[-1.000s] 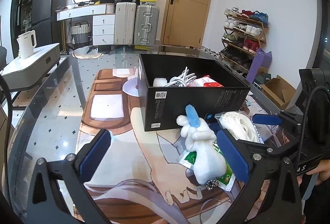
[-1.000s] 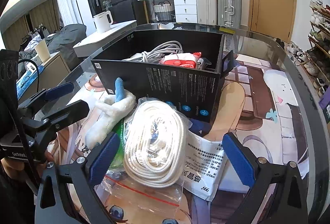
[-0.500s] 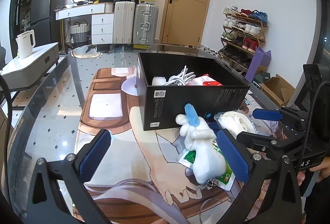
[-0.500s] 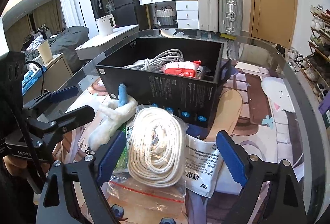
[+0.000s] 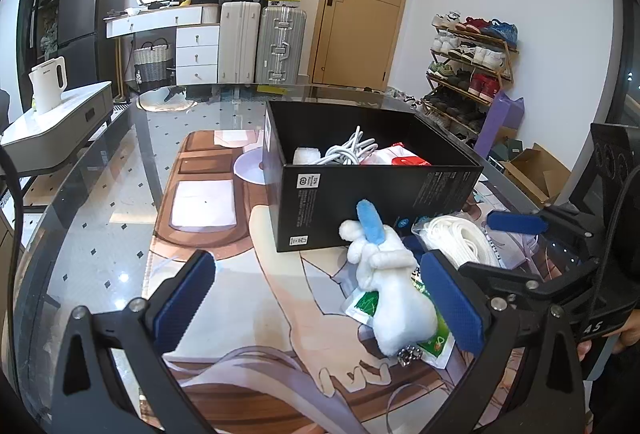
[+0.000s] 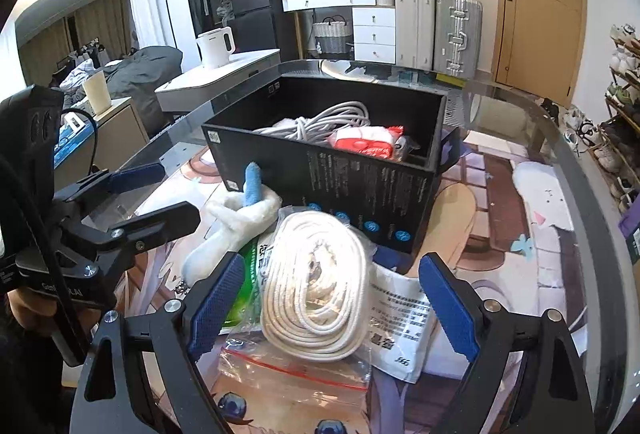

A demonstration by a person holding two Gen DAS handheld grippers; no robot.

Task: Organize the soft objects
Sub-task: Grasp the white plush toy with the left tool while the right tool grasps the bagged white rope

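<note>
Fingers of the right gripper (image 6: 328,308) straddle the bagged rope coil (image 6: 316,282) and have just been closing, pads not yet touching it; the coil lies on the worktop (image 6: 560,258) in front of the black box (image 6: 360,190). Left gripper (image 5: 316,298) fingers stand wide apart, holding nothing, with the white plush (image 5: 396,298) just inside the right-hand pad. Plush rests on a green sachet (image 5: 368,306), near the box, which holds a white cable (image 6: 320,120) and a red-and-white pack (image 6: 368,142)
</note>
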